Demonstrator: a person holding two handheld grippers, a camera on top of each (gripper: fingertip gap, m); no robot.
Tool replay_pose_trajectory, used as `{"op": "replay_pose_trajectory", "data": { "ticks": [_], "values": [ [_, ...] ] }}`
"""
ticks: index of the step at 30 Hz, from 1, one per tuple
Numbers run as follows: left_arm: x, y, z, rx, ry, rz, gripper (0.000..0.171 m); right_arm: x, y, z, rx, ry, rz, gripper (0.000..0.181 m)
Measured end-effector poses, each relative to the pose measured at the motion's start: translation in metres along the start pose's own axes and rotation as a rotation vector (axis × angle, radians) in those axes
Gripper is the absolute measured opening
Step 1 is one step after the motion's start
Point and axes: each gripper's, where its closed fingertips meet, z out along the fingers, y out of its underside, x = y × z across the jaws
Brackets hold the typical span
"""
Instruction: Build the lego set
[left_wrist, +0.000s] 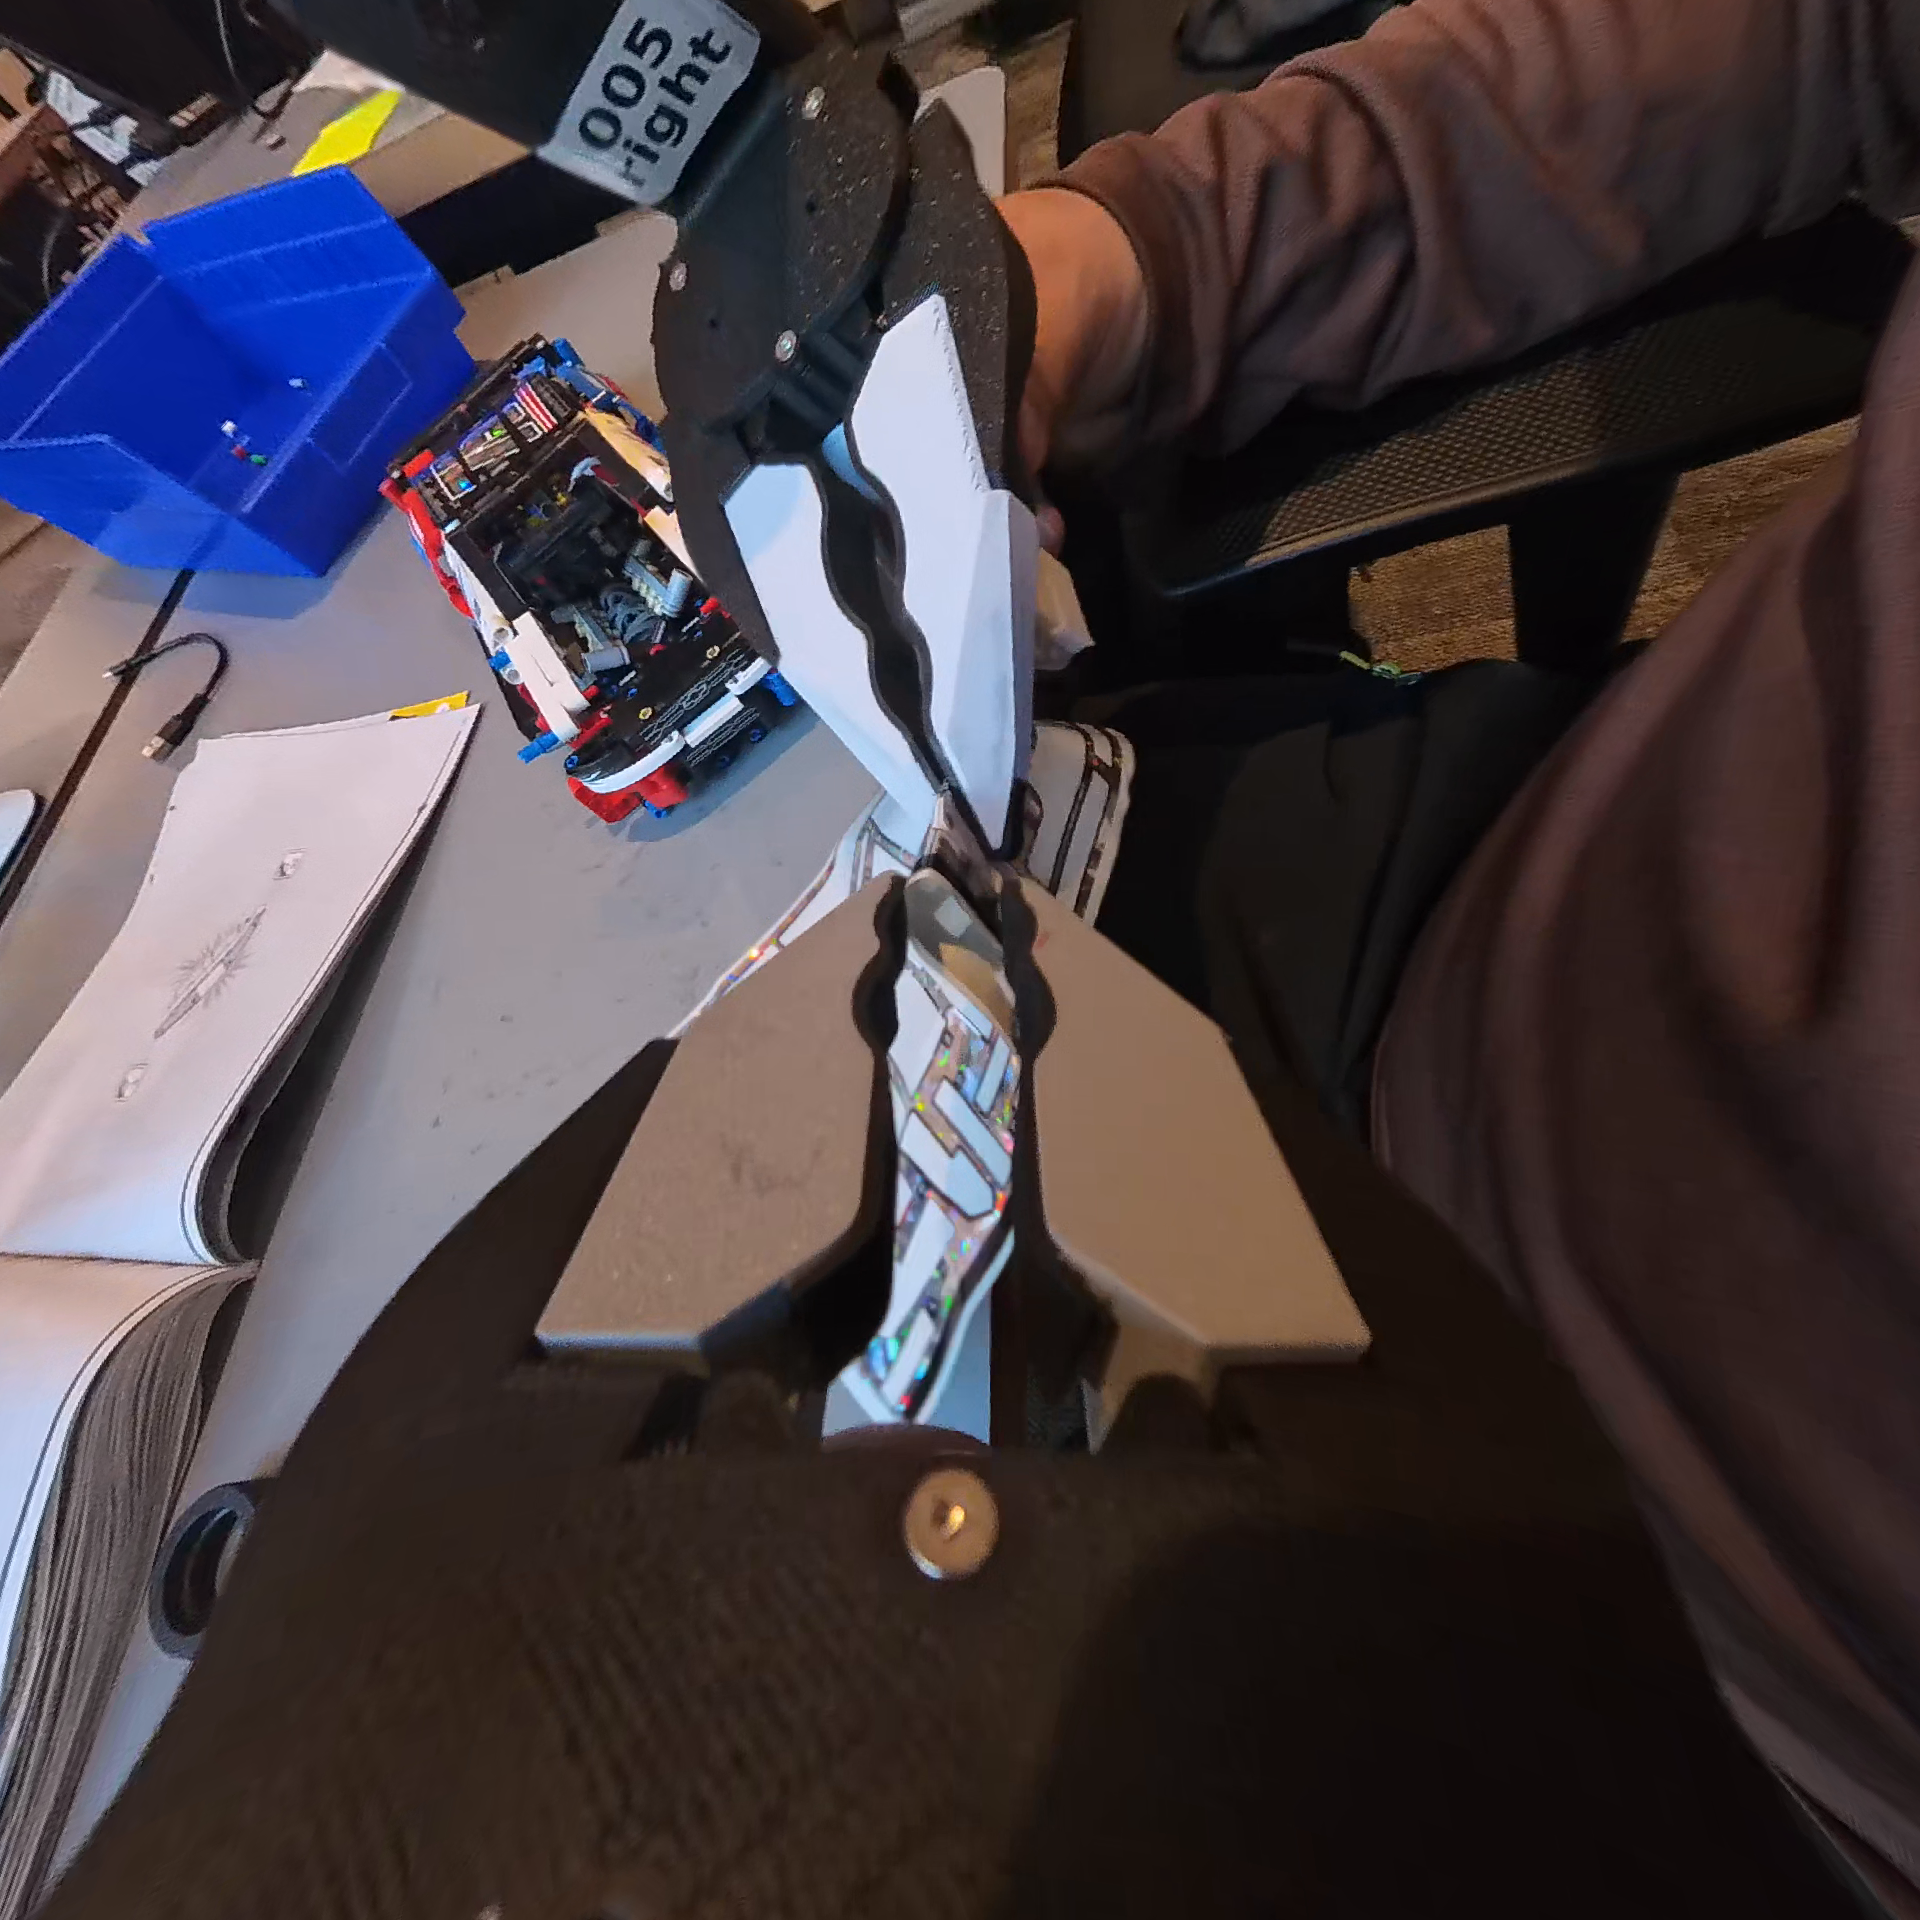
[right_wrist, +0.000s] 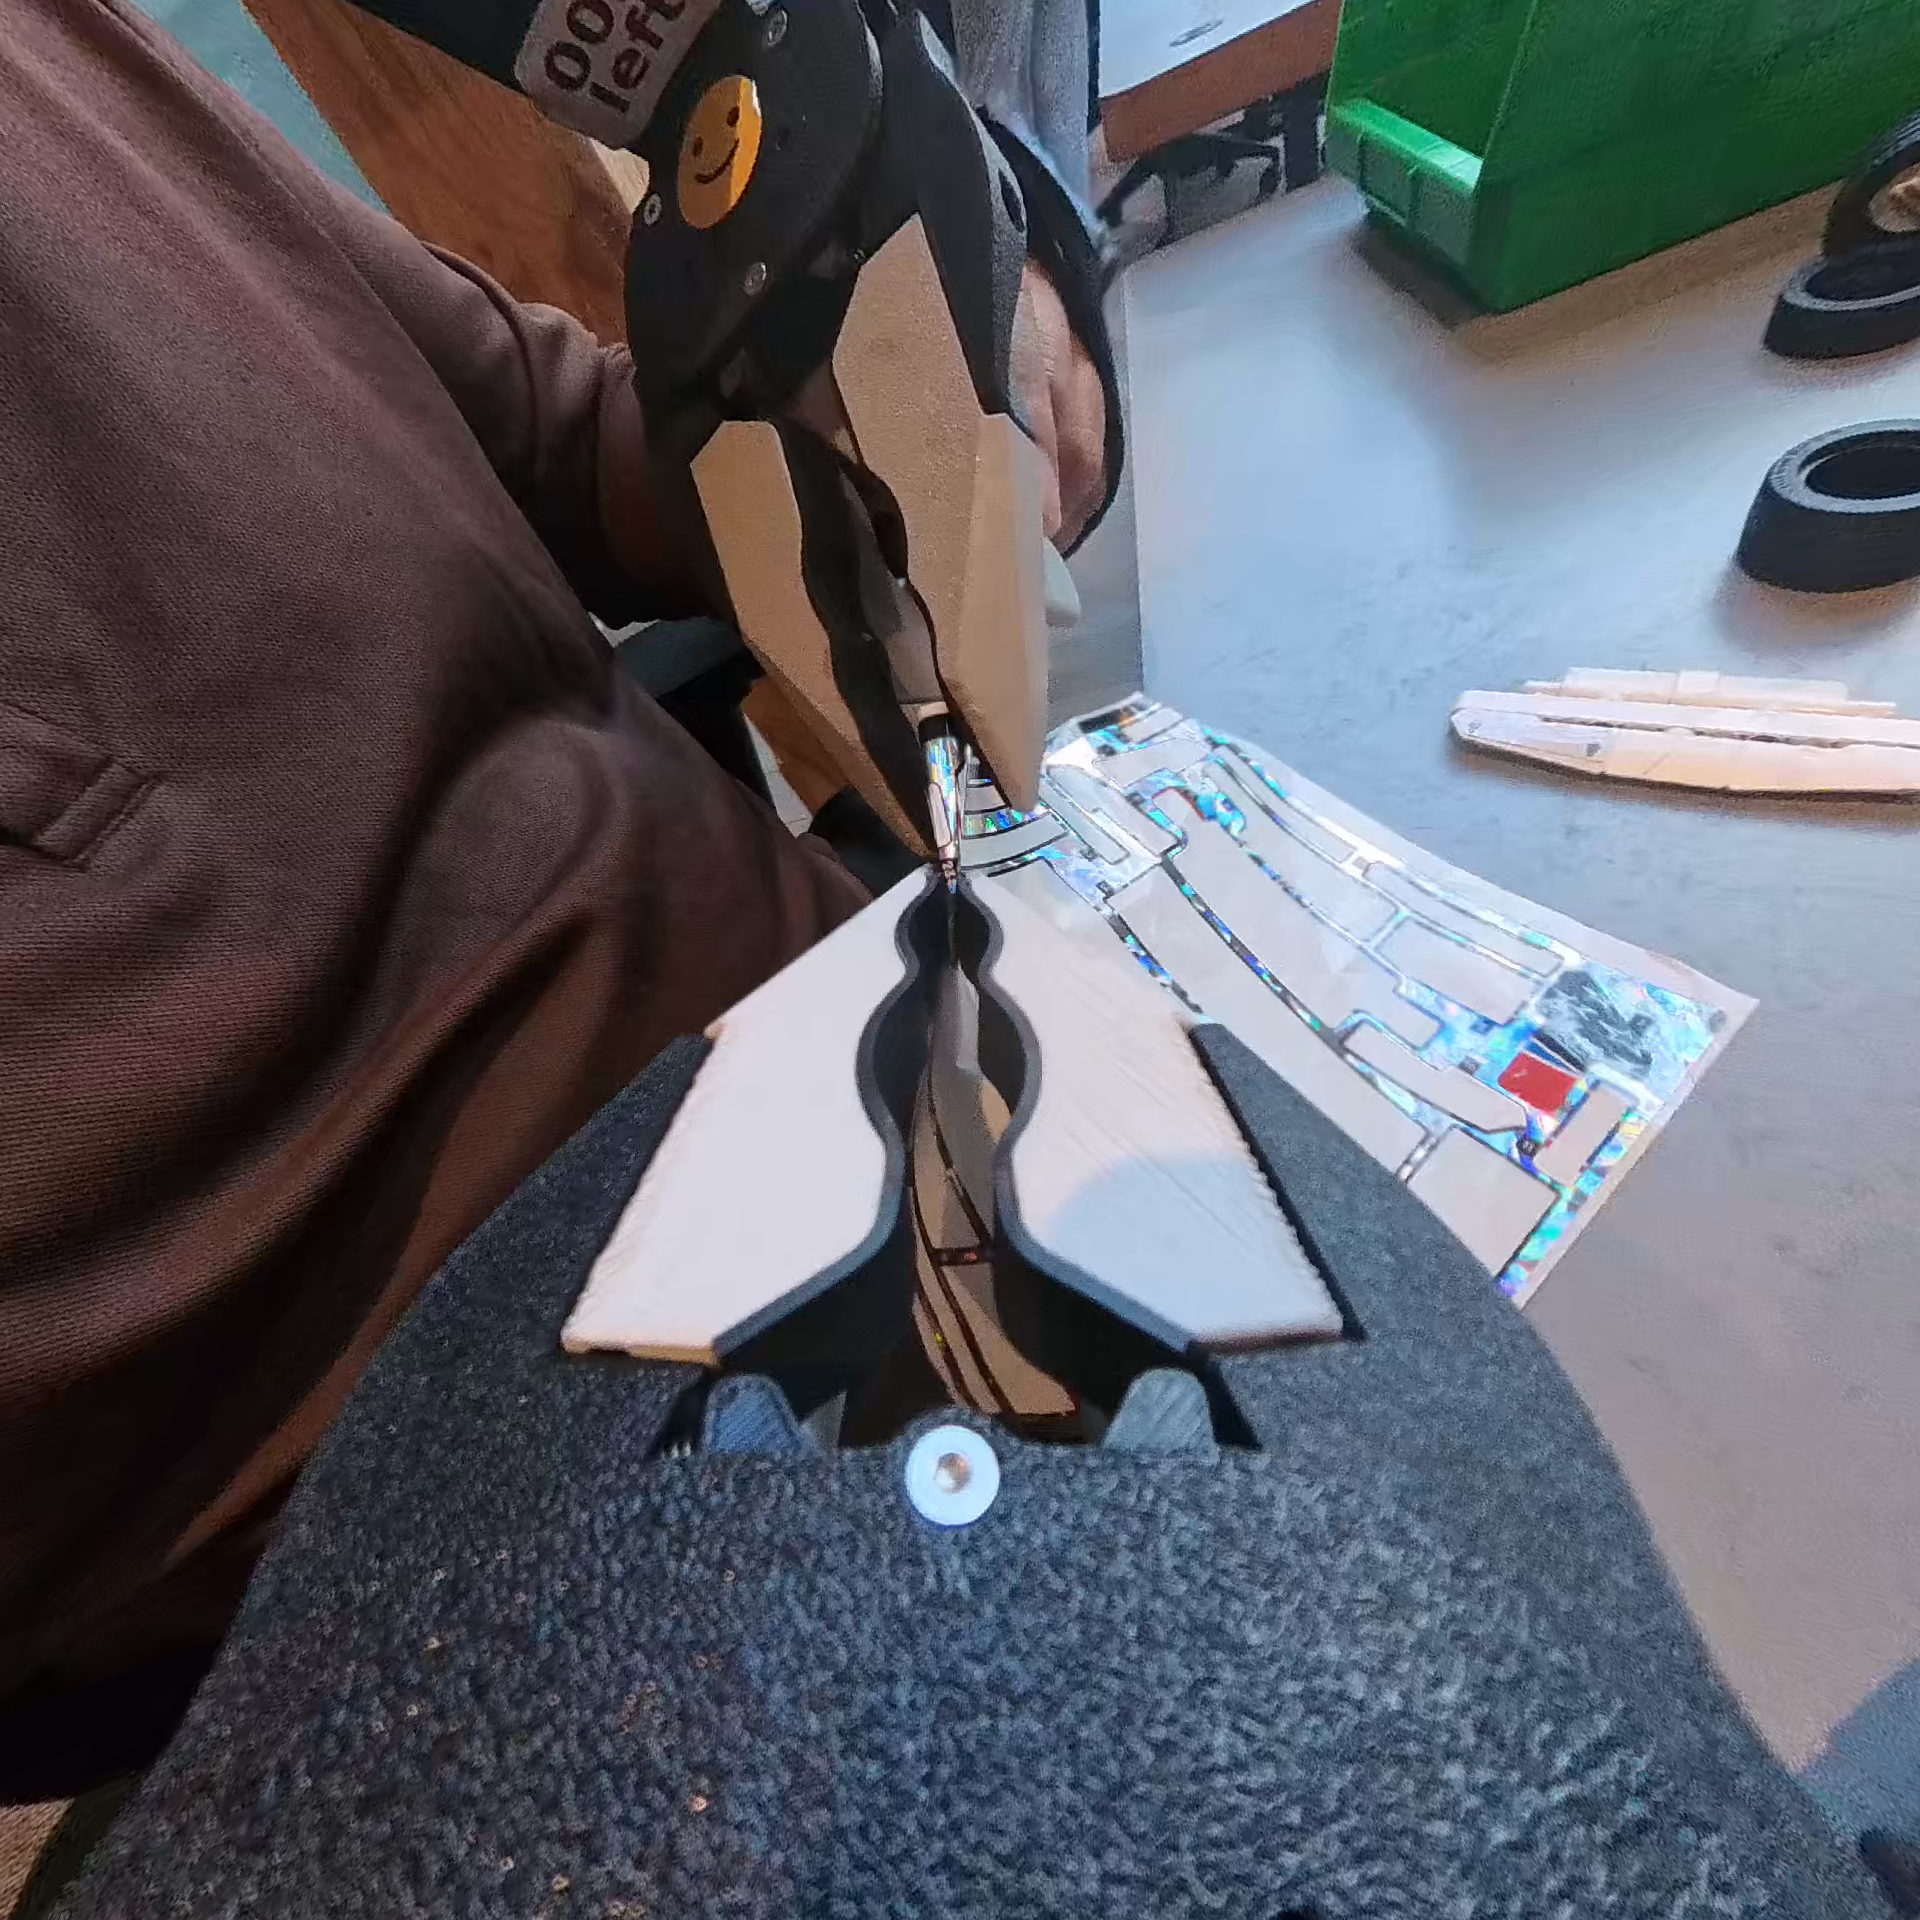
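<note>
Sticker sheet (right_wrist: 1351, 966) edge pinched between left gripper (left_wrist: 951, 883), right gripper (right_wrist: 948, 883) tips

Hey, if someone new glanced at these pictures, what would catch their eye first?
Probably the two grippers meeting tip to tip in mid-frame: the left gripper and right gripper both pinch a small holographic sticker. Next, the shiny sticker sheet beside them on the grey table, and the red-white-blue lego car farther back.

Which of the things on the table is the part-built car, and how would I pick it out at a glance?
Start at the big blue bin at the far left of the grey table in the left wrist view. The lego car sits just right of it, beyond the open instruction booklet. It is the only multicoloured build there: red, white, blue and black, with grey engine parts showing on top.
</note>
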Motion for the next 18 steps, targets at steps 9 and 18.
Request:
{"op": "replay_pose_trajectory", "data": {
  "ticks": [9, 18],
  "values": [
    [0.008, -0.002, -0.002, 0.029, 0.064, -0.042, 0.000, -0.004, 0.004, 0.004, -0.012, -0.057, 0.039, 0.001],
    [-0.003, 0.005, 0.003, 0.081, 0.160, -0.553, 0.000, 0.012, -0.015, -0.014, -0.036, 0.339, -0.352, 0.009]
  ]
}}
